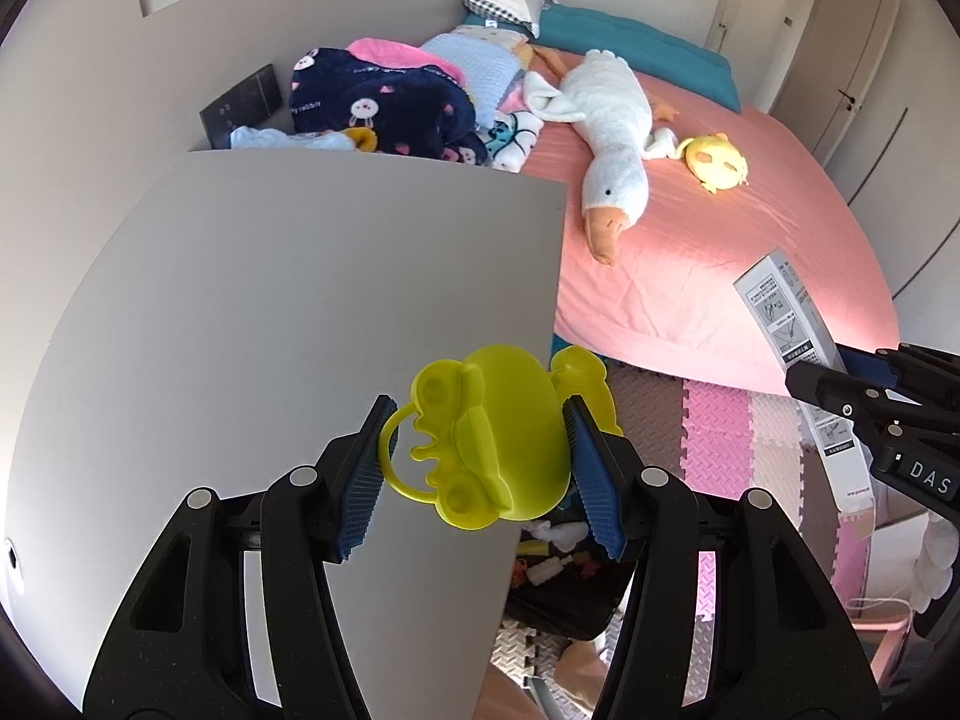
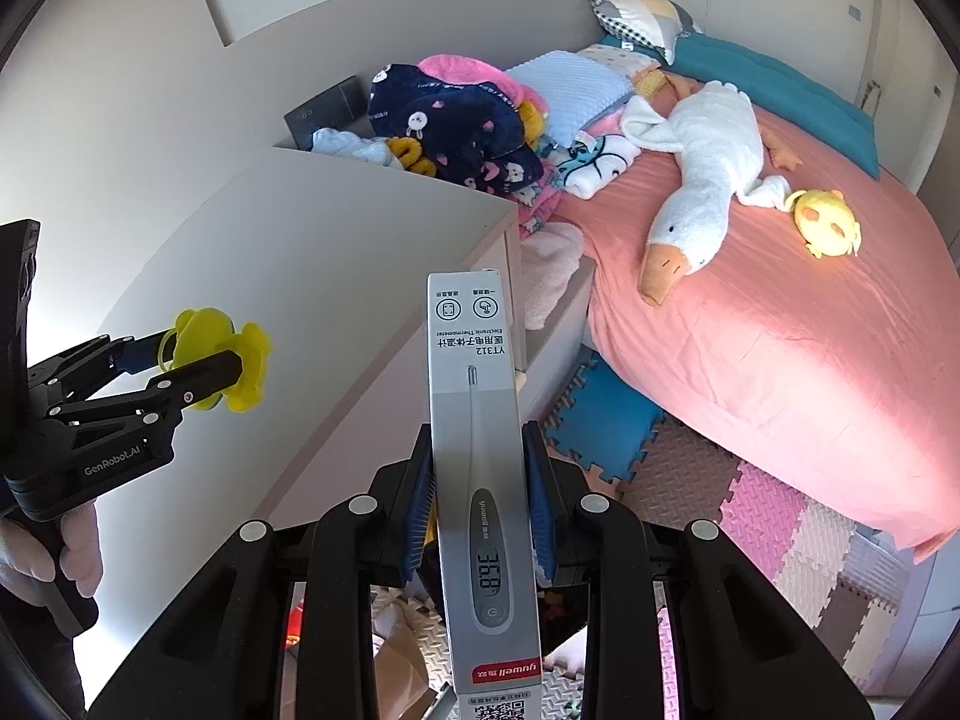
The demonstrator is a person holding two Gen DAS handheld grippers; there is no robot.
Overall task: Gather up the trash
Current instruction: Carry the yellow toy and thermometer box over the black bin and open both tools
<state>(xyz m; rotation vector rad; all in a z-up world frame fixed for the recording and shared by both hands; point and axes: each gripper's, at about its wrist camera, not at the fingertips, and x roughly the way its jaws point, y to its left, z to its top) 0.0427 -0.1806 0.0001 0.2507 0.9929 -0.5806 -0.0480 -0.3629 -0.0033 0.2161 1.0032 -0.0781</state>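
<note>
1. The left tongs point(image 1: 480, 450) are clamped on a yellow toy point(image 1: 498, 438), their blue pads pressing its two sides; the toy sticks out forward past the tips.
2. The right tongs point(image 2: 480, 510) are clamped on a grey thermometer box point(image 2: 480, 456), which stands lengthwise between the pads and reaches well beyond them.
3. Below the left tongs, a dark bin point(image 1: 558, 576) sits on the floor with white scraps and small bits inside; what they are is too blurred to tell.
4. The toy hangs over the right edge of the grey surface point(image 1: 300, 312), partly above the bin.
5. The surface's top is bare and wide to the left; its right edge drops to foam floor mats point(image 1: 714, 438) in pink, grey and cream.
6. A narrow strip of mats lies between the surface and the pink bed point(image 1: 708, 276).
7. On the bed lie a white goose point(image 1: 606, 138), a yellow plush point(image 1: 717, 159) and heaped blankets point(image 1: 384, 102) by the wall.
8. In the left view, the box shows at the right, held near the bed's edge, well apart from the toy.
</note>
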